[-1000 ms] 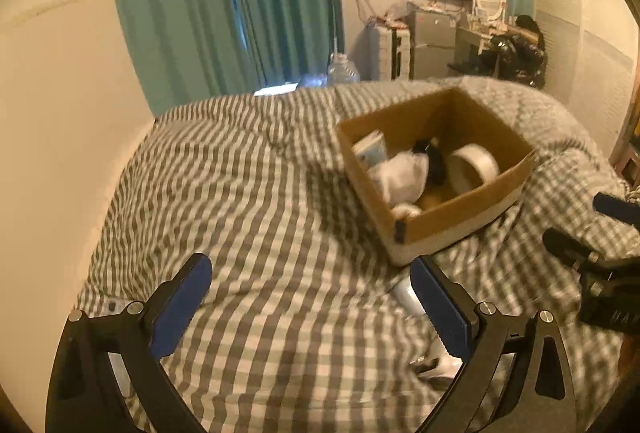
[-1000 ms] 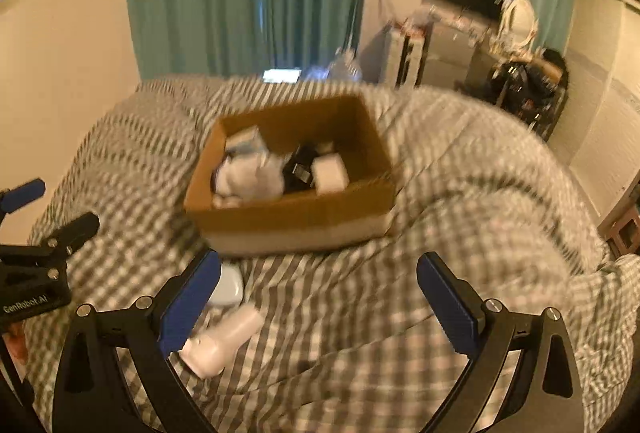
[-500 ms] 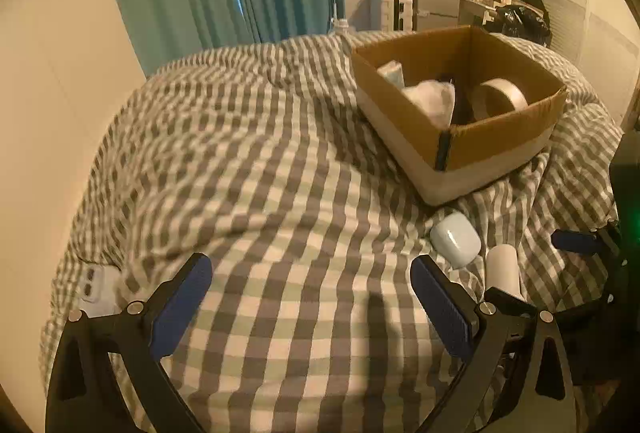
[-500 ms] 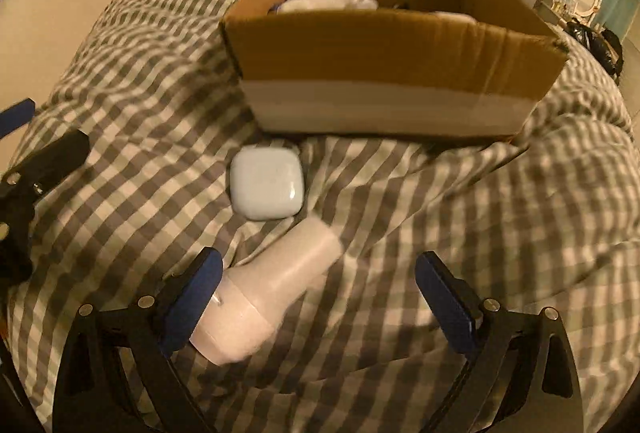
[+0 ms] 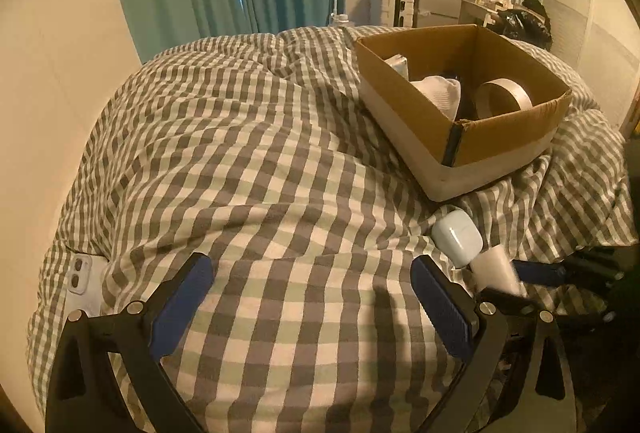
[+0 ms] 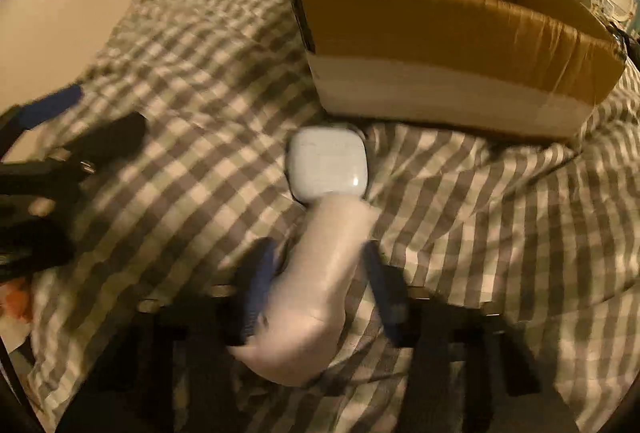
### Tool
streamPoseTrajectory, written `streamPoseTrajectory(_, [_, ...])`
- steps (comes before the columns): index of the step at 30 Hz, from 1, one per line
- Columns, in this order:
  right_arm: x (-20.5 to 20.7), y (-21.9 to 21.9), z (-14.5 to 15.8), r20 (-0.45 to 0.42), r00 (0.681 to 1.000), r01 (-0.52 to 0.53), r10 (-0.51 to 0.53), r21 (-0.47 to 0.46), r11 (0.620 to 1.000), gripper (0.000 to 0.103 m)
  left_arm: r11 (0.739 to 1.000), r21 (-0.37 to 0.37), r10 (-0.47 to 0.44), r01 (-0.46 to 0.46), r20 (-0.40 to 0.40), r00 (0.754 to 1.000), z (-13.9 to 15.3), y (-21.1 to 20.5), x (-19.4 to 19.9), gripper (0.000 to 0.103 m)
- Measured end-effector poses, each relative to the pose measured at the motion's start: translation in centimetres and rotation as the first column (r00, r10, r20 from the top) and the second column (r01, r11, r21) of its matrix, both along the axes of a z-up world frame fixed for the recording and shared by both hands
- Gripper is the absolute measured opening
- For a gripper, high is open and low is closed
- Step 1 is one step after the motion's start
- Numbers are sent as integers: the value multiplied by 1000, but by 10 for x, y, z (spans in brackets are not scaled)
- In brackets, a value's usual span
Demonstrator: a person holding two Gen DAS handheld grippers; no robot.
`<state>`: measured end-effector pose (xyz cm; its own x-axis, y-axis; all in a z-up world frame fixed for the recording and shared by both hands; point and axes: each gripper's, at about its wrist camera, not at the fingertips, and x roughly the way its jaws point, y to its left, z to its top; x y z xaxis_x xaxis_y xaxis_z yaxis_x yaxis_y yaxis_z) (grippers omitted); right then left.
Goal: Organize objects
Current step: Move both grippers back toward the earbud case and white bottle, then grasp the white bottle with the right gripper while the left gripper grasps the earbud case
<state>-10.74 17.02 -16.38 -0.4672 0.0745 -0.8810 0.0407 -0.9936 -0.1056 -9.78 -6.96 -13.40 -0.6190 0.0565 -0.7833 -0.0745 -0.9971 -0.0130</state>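
While the left hand-held gripper [image 5: 312,307] hangs wide and empty above the checked duvet [image 5: 256,161], its camera shows the cardboard box [image 5: 500,149] to the upper right, already holding a roll of tape [image 5: 503,101], a white cloth bundle [image 5: 438,93] and a small carton at the far end. Just before the box's near corner lies a pale earbud case [image 5: 458,239], and the top of a white bottle [image 5: 496,271] touches it, with the blue fingers of the other tool on either side of the bottle. A white phone [image 5: 80,279] peeps from under the duvet's left edge. Compared with half a second ago this view has barely shifted, so the left tool is idle.

In the right wrist view, blurred by motion, the right hand-held gripper [image 6: 320,297] now stands narrow about the body of the white bottle [image 6: 320,273], the pads against or very nearly against its sides; half a second ago the jaws were wide, with the bottle lying by the left finger. The bottle's far end touches the earbud case [image 6: 328,163], which sits just beside the cardboard box [image 6: 460,45]. The grasp appears to be forming, so the bottle looks ready to be lifted into the box, with the case and perhaps the phone left to gather.
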Motion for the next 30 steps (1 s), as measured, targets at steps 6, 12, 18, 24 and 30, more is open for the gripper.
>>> streamPoseTrajectory(6, [16,19,41,-82,997,-12,12,1,1000,33,999,-33,-4,4,14,1000,7,18,-5,102])
streamPoseTrajectory(12, [3,47,90,-145,989,-25,38,94,995,32,996,49,-78,75,57,995,4,56,-18,102])
streamPoseTrajectory(18, [-12,80,82,-110,993,-38,50,107,993,32,994,55,-102,97,95,990,-12,90,-37,102])
streamPoseTrajectory(24, [-21,108,50,-66,998,-17,15,-29,999,32,991,21,-132,130,151,980,-42,117,-56,82])
streamPoseTrajectory(30, [-32,115,34,-39,999,9,-12,-69,998,34,988,33,-153,149,211,965,-64,127,-68,55])
